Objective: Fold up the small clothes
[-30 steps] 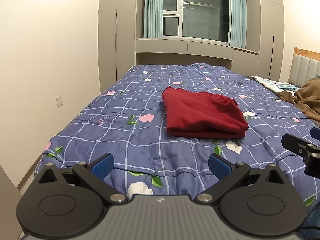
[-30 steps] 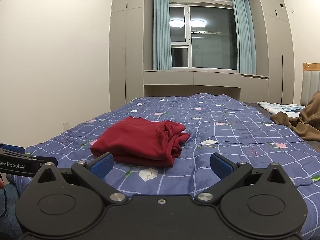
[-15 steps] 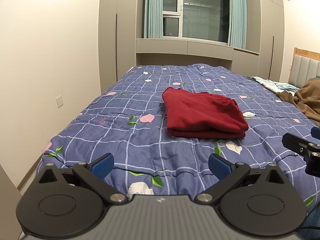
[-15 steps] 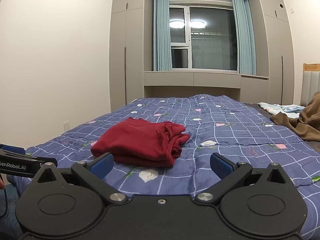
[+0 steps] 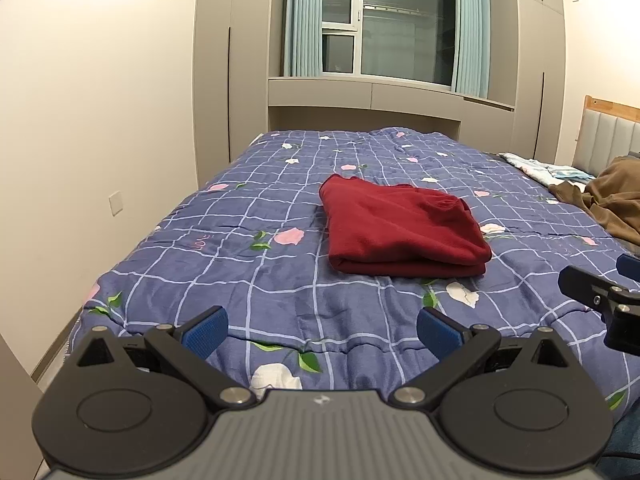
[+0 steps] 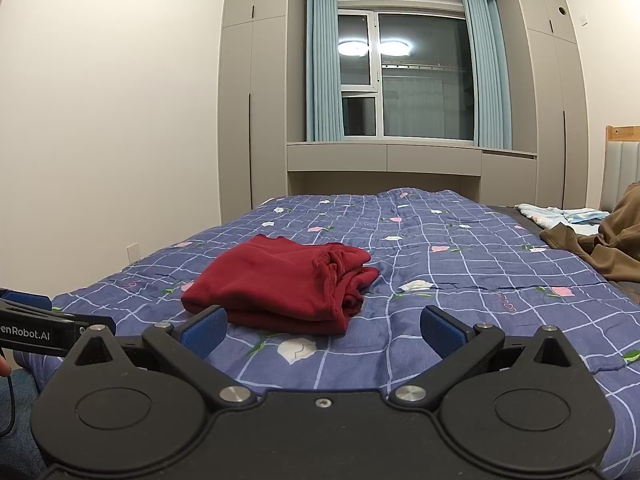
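A dark red garment [image 5: 404,228] lies folded into a flat rectangle on the blue checked floral quilt [image 5: 248,248]. It also shows in the right wrist view [image 6: 284,284], left of centre. My left gripper [image 5: 322,330] is open and empty, held back over the near edge of the bed, short of the garment. My right gripper [image 6: 324,326] is open and empty, also short of the garment. The right gripper's side shows at the right edge of the left wrist view [image 5: 600,300].
A brown garment [image 6: 600,248] and a light blue patterned cloth [image 6: 556,216] lie at the right by the headboard [image 5: 608,136]. A white wall [image 5: 100,120] runs along the left of the bed. Grey cabinets and a window stand beyond the bed.
Nothing has visibly changed; both grippers hold almost still and stay open.
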